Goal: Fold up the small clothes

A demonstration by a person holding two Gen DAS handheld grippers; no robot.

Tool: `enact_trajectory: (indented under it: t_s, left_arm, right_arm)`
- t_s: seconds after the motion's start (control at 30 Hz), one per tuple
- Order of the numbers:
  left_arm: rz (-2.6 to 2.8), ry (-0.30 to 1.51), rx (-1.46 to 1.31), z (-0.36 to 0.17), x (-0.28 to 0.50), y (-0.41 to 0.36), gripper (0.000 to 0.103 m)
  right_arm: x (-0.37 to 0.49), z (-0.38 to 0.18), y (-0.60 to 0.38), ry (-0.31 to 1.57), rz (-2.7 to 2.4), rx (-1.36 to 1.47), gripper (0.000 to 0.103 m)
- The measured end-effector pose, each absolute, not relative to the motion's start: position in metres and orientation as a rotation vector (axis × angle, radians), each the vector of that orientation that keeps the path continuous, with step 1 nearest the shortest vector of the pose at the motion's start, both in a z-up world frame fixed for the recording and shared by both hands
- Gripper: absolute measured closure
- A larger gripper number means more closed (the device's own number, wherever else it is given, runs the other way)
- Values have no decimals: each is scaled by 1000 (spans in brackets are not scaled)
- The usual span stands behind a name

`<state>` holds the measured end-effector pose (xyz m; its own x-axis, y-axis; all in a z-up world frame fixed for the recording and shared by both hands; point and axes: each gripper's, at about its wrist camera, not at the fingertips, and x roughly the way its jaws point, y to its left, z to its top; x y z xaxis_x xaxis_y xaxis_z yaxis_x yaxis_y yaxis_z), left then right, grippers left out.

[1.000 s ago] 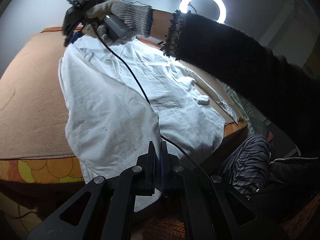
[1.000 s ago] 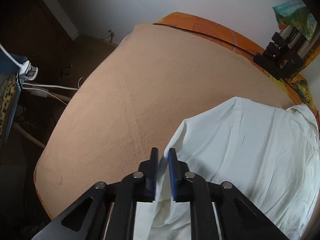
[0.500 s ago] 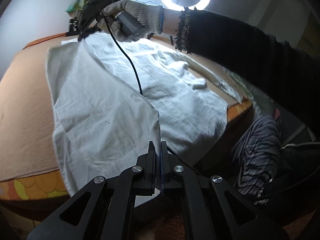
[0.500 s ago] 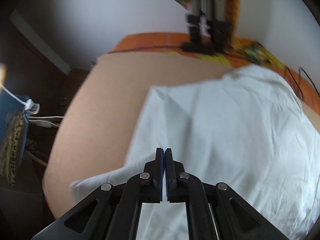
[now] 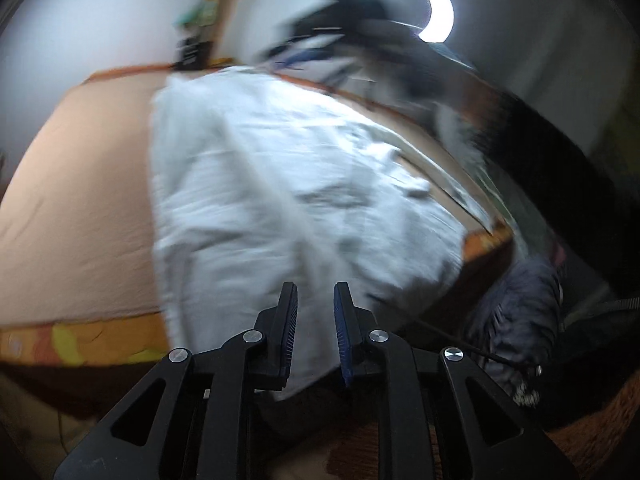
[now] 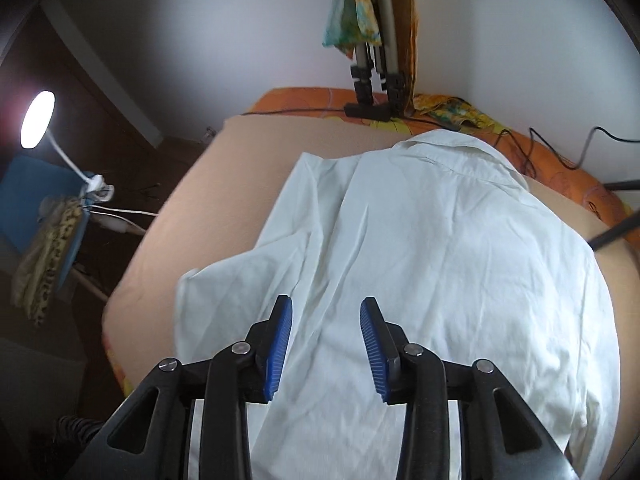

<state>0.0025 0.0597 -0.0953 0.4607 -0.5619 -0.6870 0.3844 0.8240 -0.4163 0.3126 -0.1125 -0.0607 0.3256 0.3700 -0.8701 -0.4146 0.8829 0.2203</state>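
Note:
A white collared shirt (image 6: 440,248) lies on the tan-covered table (image 6: 240,168), collar at the far end, one side folded in over the body. My right gripper (image 6: 326,340) is open and empty, hovering above the shirt's near part. In the blurred left wrist view the same shirt (image 5: 280,184) covers the table (image 5: 80,200) and hangs over the near edge. My left gripper (image 5: 315,328) is open and empty just above that hanging edge. The other hand-held gripper (image 5: 340,12) shows as a dark blur at the top.
A tripod with black clamps (image 6: 372,92) and cables stand at the table's far edge. A lit ring light (image 5: 436,12) is behind. A lamp (image 6: 36,120) and a blue stand with cloth (image 6: 48,232) are left of the table. The person's striped legs (image 5: 520,300) are at the right.
Both grippers have opened and let go of the shirt. The shirt side they carried now lies folded over the body. The right gripper has pulled back toward the near end.

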Motion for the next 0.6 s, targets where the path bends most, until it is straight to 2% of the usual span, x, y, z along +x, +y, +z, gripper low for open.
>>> enact_trajectory:
  t_s: [0.07, 0.17, 0.23, 0.37, 0.6]
  left_arm:
    - [-538, 964, -247, -105, 12, 70, 84]
    - [-495, 1024, -283, -121, 21, 75, 74]
    - [-482, 1063, -300, -131, 28, 73, 73]
    - [-438, 1078, -284, -139, 38, 68, 62]
    - [-445, 1093, -369, -148, 47, 65, 65]
  right_arm:
    - [287, -47, -120, 1105, 540, -48, 62]
    - [245, -33, -131, 1087, 568, -53, 62]
    - [222, -33, -137, 1088, 590, -38, 60]
    - [173, -50, -139, 1106, 638, -17, 59]
    - [125, -104, -131, 1125, 669, 8, 59]
